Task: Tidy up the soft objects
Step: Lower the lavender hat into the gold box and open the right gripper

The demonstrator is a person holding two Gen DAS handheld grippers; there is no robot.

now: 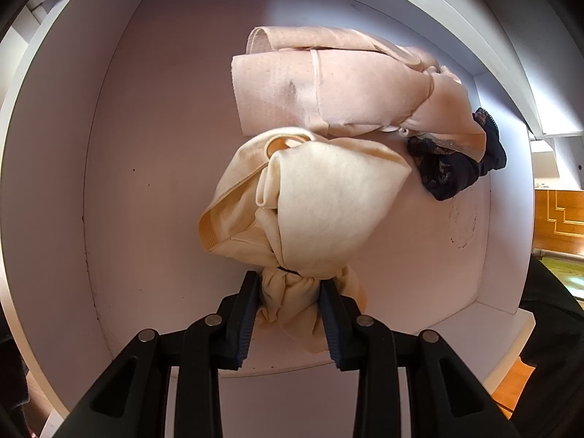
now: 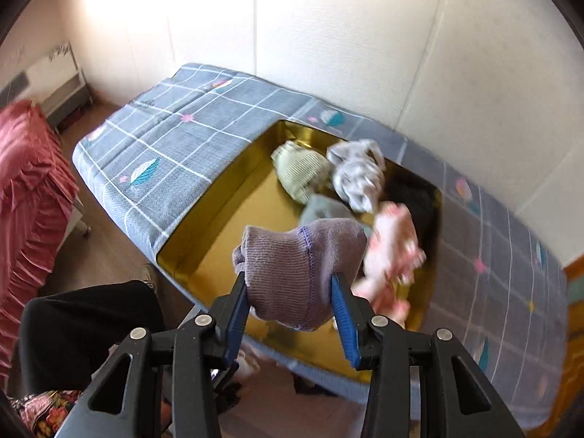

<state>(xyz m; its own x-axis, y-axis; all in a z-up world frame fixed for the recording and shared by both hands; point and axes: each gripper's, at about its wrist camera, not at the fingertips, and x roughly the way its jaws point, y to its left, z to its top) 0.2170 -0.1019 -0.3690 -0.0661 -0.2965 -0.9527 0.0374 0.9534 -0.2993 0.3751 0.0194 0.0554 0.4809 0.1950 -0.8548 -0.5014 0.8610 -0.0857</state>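
Under the pink roll (image 1: 328, 87), a dark lace garment (image 1: 452, 168) half hides.

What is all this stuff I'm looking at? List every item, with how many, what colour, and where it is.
Cream knit garment: one, cream, bunched in the left jaws over the white drawer.
Folded peach garment: one, peach-pink, at the drawer's back.
Dark lace garment: one, navy-black, right of the peach one.
White drawer: one, white, beneath them.
Purple knit garment: one, lilac, in the right jaws.
Gold tray: one, gold, on the grey checked cover.
Loose clothes in the tray: green ribbed, grey-white, pink-white, one each.
Left gripper: closed on the cream garment.
Right gripper: closed on the purple garment.
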